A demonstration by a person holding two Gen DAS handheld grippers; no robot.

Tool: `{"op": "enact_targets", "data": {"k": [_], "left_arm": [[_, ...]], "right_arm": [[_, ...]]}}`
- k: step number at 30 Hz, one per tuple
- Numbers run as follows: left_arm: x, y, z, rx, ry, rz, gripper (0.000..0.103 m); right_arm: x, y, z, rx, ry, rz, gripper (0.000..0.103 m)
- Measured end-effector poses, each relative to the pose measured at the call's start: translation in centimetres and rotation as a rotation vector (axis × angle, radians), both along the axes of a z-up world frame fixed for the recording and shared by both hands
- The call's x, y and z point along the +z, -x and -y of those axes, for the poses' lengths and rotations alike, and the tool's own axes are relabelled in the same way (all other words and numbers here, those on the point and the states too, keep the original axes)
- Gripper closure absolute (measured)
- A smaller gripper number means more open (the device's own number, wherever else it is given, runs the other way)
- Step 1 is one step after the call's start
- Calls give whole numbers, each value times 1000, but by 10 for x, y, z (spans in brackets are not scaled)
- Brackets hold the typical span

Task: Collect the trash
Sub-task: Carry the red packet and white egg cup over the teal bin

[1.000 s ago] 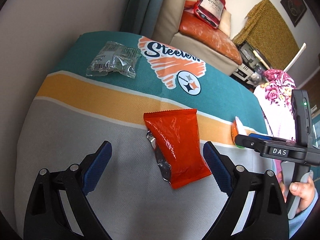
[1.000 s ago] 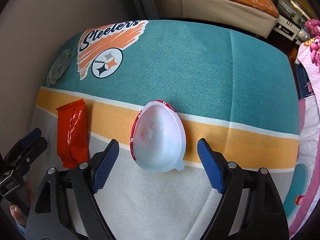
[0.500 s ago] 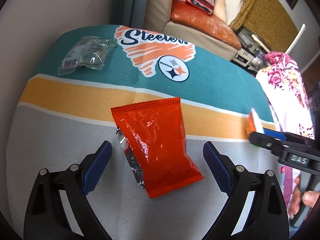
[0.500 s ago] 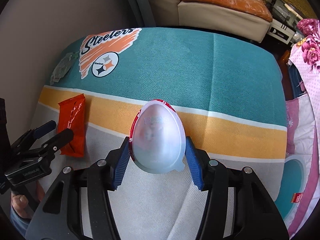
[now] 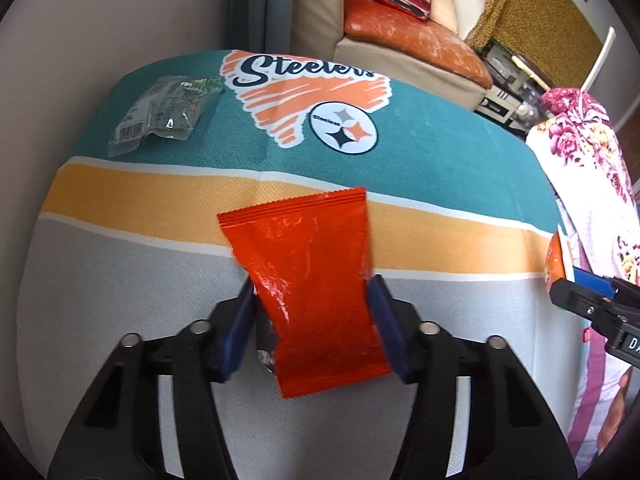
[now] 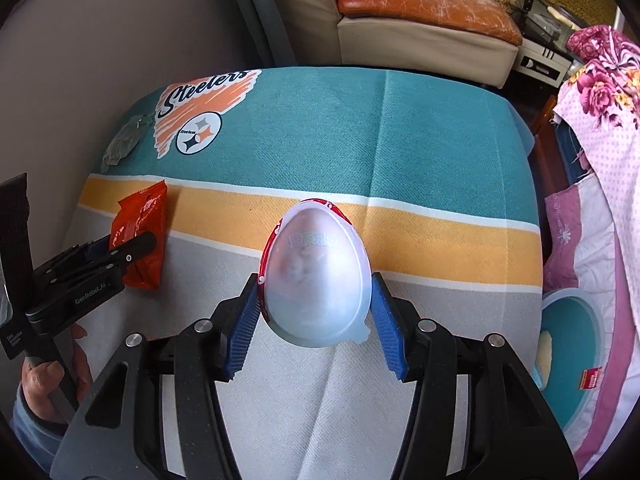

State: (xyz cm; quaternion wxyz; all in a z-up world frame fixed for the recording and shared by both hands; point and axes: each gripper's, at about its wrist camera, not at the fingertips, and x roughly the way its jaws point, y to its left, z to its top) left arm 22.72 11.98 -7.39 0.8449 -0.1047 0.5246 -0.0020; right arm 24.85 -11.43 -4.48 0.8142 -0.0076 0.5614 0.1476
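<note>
An orange snack wrapper (image 5: 304,264) lies on the striped tablecloth (image 5: 420,160), its silver inside showing at the lower left. My left gripper (image 5: 312,300) is closing on it, and both blue pads press the wrapper's pinched sides. In the right wrist view, my right gripper (image 6: 316,300) is shut on a white egg-shaped plastic shell (image 6: 316,272) with a red rim. That view also has the left gripper (image 6: 120,246) on the orange wrapper (image 6: 140,224) at the left. A clear crinkled wrapper (image 5: 164,116) lies at the table's far left corner.
A beige and orange sofa (image 5: 400,40) stands behind the table. A pink floral cloth (image 6: 600,128) hangs along the right side, with a teal round container (image 6: 576,344) below it. A hand (image 6: 44,380) grips the left gripper's handle.
My left gripper came forward over the orange wrapper and its jaws closed onto it. My right gripper closed around the egg-shaped shell and rose a little with it.
</note>
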Motion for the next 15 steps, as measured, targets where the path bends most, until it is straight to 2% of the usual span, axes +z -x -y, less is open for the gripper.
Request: {"op": "enact_targets", "data": {"k": [2,9,15], "left_arm": [[1,0,4,-5,-2,1,62],[12,11,24,-39,11,15,63],[28,26,58,-113,22,36,63]], "right_arm": [[3,5,6,-10,-3,10,51],[16,28,32,-54,-22,43,51],[28,55,63,-108,-43,75,52]]}}
